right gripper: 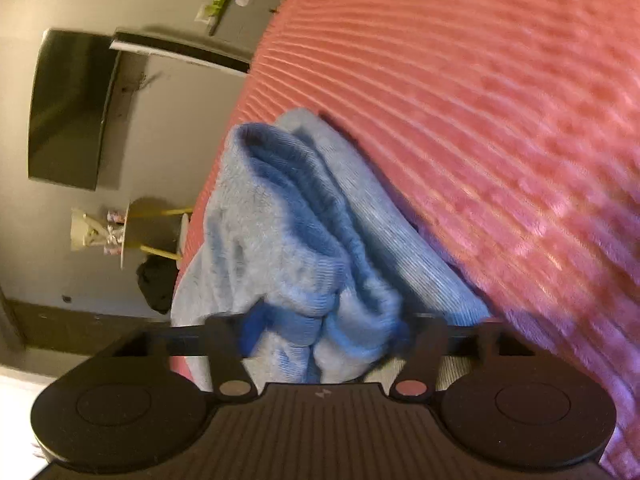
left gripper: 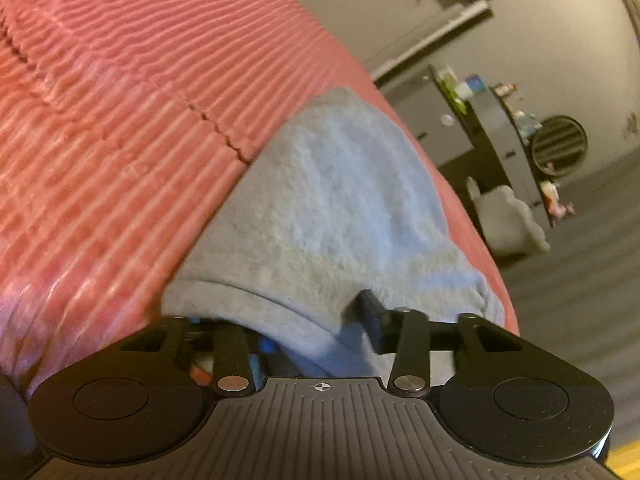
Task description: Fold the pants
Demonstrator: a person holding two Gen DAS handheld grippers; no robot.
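My left tool (left gripper: 316, 332) is buried in the light blue pants (left gripper: 320, 208): the cloth bunches between the fingers, one dark fingertip (left gripper: 370, 310) pokes out of the folds, and the tool looks clamped on the fabric. From there the pants spread away across the pink ribbed blanket (left gripper: 120, 120) on the bed, their far end lying close to the blanket's edge.

My right tool (right gripper: 324, 332) also has a thick wad of the pants (right gripper: 296, 216) gathered between its fingers, closed down on it; the fingertips themselves are hidden under the cloth. Here the fabric is doubled over, with a deep crease running away from the tool, and its ribbed side lies against the blanket (right gripper: 480, 120).

Beyond the blanket's edge, the left view shows a grey dresser (left gripper: 492, 136) with small things on top, a round vent-like object (left gripper: 559, 146) beside it, and a white plush shape (left gripper: 508, 220) on the floor. In the right view, a dark flat screen (right gripper: 72, 108) sits on the wall past the blanket's edge.
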